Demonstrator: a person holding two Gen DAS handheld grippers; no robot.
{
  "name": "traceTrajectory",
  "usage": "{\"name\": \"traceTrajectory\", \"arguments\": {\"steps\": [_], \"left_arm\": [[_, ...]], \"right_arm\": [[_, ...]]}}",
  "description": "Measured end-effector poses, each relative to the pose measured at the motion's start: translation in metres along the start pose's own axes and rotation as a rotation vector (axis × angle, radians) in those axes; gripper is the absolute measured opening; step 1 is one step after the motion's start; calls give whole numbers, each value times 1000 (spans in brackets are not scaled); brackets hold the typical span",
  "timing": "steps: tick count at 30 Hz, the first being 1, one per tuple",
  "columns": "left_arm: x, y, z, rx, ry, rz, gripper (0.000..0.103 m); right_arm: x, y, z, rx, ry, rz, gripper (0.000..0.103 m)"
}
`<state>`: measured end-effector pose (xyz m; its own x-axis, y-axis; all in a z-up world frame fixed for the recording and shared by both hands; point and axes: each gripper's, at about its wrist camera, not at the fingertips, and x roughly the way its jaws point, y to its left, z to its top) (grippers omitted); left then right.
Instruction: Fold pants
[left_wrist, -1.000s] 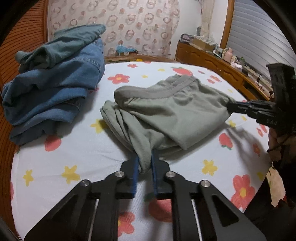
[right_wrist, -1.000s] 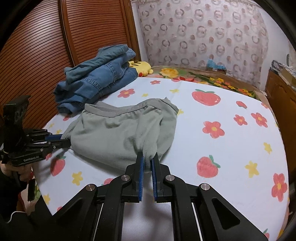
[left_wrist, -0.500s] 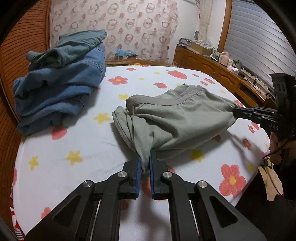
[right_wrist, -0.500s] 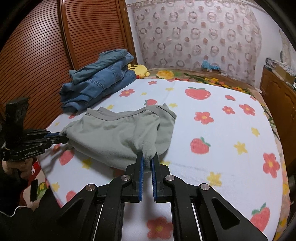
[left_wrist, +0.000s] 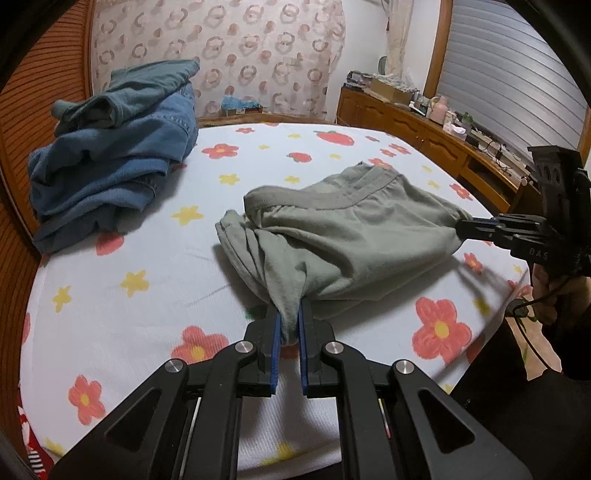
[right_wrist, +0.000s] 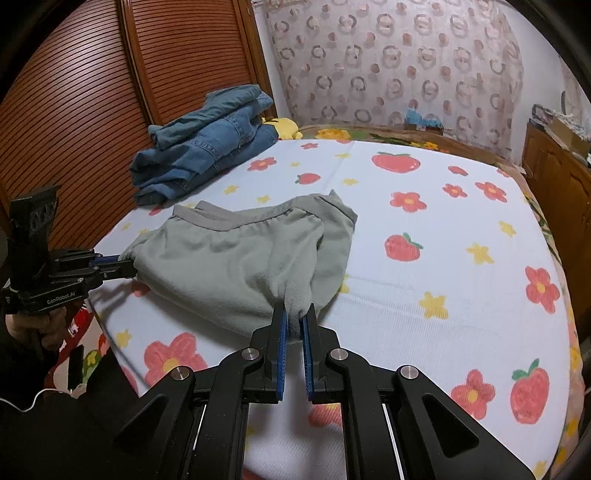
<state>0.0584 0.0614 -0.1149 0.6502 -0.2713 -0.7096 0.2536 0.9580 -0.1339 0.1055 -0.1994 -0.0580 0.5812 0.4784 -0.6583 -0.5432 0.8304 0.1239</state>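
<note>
Bed (right_wrist: 424, 258): floral sheet, open sheet right of pants, toward far side; near edge below grippers
Denim pile (right_wrist: 207, 147): far left corner
Green pants (left_wrist: 354, 240): folded, near edge
Left gripper (left_wrist: 288, 328), right gripper (right_wrist: 294, 325): each pinching pants corner

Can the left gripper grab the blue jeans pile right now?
Probably not: the left gripper is shut on the green pants. The jeans lie apart, with open bed between.

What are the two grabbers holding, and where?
Both hold the green pants: left gripper and right gripper each pinch a bunched corner at opposite ends.
</note>
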Motion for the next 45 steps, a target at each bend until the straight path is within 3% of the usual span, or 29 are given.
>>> {"name": "traceTrajectory", "arguments": {"steps": [16,19,22,26,30,32,33,45], "left_arm": [[-12,-6,1,6,-6,-24,12],[-13,-6,2,16,-3,-12,19],[-16,-5,4,22,-9,25,38],[-18,0,9,10,-25,30,45],[-12,3,18,9,-25,42,51],[-8,5,22,4,-28,33,71],[-6,6,23,0,-30,28,77],[24,13,38,-19,-1,48,77]], "right_arm": [[-7,2,-1,-9,-8,-12,10],[-11,1,-2,-9,-6,-26,13],[-14,1,-1,-18,-8,-42,13],[-17,-1,7,-21,-28,-61,14],[-14,2,17,-37,-52,-63,26],[-8,3,23,-41,-58,-57,29],[-5,4,24,-44,-57,-56,30],[46,0,45,-60,0,-18,33]]}}
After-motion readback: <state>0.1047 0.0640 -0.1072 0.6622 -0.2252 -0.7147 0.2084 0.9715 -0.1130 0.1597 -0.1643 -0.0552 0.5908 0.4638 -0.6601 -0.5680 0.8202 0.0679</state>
